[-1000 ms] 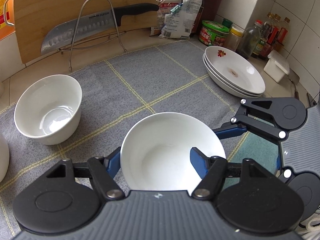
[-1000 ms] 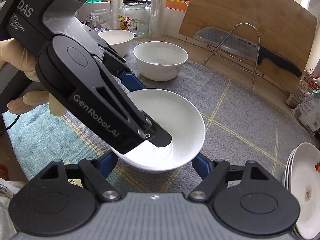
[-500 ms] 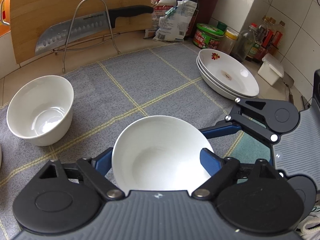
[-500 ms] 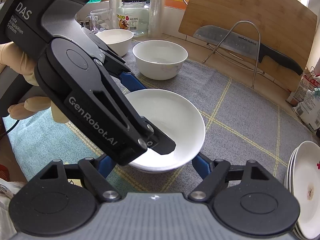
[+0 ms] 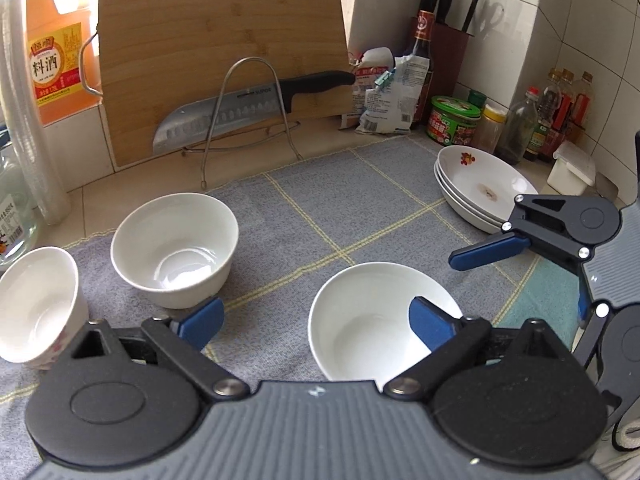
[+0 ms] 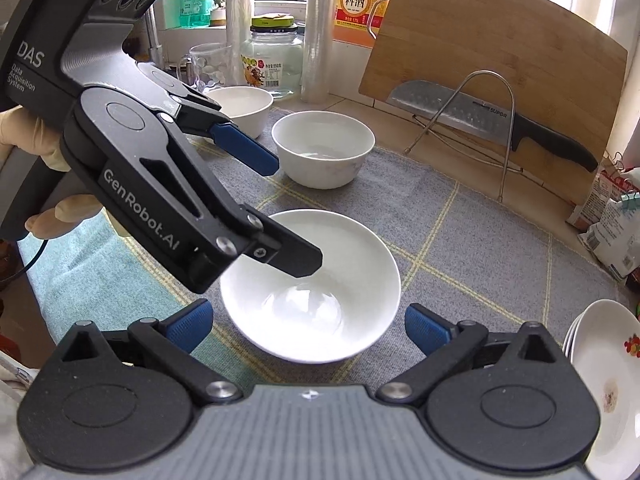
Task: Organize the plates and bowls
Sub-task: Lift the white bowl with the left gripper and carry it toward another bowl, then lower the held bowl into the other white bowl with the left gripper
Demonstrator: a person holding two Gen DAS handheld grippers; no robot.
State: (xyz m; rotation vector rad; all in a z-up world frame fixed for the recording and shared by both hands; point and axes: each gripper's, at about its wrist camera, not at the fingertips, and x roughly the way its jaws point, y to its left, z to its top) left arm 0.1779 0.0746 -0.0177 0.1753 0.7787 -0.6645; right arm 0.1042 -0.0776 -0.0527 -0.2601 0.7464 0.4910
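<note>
Bowl (image 6: 310, 288) on grey checked mat (image 5: 360, 208), tiled kitchen counter (image 5: 140, 184).

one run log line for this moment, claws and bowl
left claw: open, just opened | right claw: open, just opened | near bowl: released, on mat | plates: stacked

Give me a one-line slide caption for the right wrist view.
Both grippers, left gripper and right gripper, open around a white bowl on the grey cloth, just released.

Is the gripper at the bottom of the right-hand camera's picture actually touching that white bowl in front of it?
Apart. In the right wrist view the right gripper stands open around the bowl, with cloth showing between each blue pad and its side.
</note>
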